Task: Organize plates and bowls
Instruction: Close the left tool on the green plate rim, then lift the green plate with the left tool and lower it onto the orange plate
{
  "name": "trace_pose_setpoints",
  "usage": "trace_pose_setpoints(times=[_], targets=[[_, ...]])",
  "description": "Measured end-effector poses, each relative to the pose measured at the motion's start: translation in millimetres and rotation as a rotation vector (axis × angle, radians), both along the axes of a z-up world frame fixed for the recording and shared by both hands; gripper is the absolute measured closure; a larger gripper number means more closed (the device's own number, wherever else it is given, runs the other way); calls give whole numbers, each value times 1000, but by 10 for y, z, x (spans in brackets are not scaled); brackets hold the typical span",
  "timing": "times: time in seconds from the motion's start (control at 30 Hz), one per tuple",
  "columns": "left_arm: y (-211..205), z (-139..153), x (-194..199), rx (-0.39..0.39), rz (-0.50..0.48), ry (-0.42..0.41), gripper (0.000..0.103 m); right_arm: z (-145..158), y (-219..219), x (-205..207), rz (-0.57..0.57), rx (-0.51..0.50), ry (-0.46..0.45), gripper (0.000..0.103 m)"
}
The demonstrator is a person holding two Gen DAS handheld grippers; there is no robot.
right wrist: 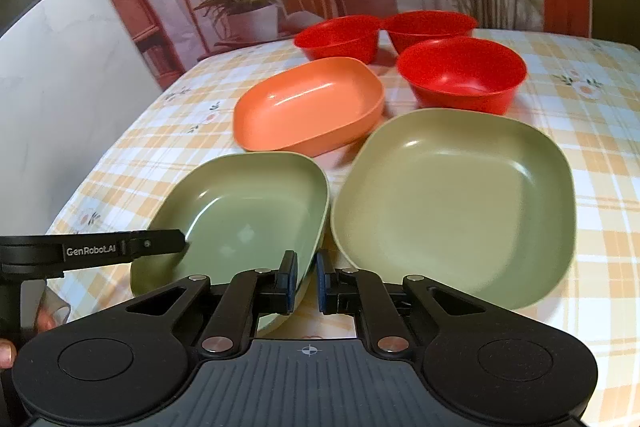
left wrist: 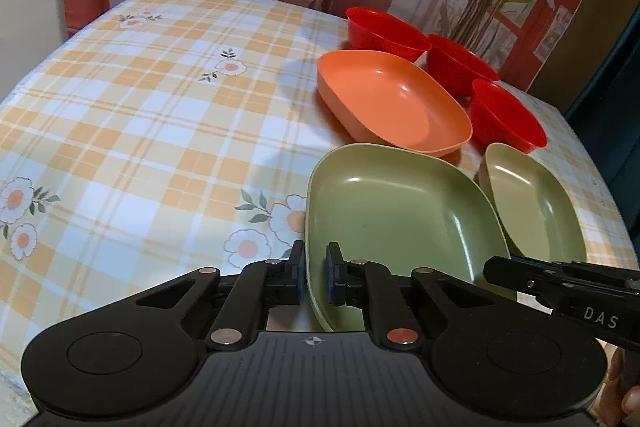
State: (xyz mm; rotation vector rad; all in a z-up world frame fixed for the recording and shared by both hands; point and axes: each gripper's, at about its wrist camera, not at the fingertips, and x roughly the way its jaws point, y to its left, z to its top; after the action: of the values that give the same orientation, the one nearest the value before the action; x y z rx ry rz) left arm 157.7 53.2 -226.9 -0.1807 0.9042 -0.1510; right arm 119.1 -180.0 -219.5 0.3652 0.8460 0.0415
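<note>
Both claws pinch opposite rims of one darker green plate (left wrist: 392, 211): left claw (left wrist: 314, 277) nearly closed, right claw (right wrist: 307, 281) likewise.

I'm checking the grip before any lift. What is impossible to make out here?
1. Left wrist view: whether the left tongs pinch the dark green plate or only straddle its rim; the tool body hides the plate's near edge.
2. Right wrist view: the same for the right tongs; the tool body covers that corner.
3. Left wrist view: the near end of the light green plate, behind the right tongs' arm.
</note>
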Motion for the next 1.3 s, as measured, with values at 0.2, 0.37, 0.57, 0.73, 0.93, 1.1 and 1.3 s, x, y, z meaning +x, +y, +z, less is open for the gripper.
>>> trace_pose_setpoints(times=[0.2, 0.37, 0.57, 0.73, 0.93, 1.1, 1.3], targets=[[29, 68, -40, 4, 16, -22, 92, 38, 11, 13, 15, 4, -17, 93], [60, 240, -81, 13, 8, -75, 92, 184, -12, 52, 20, 11, -65, 93], [73, 399, 19, -16, -21, -96, 91, 387, -179, 260, 23, 11, -123, 93], [20, 519, 274, -18, -37, -105, 90, 543, -364, 578, 57, -30, -149, 93], [-110, 473, 633, -18, -38, -37, 89, 472, -634, 1059, 62, -29, -90, 94], [-245, 393, 814, 6, -44, -22, 87, 343, -752, 1371, 71, -78, -62, 94], [-285, 275, 969, 43, -43, 5, 86, 185, -734, 1605, 102, -145, -51, 95]])
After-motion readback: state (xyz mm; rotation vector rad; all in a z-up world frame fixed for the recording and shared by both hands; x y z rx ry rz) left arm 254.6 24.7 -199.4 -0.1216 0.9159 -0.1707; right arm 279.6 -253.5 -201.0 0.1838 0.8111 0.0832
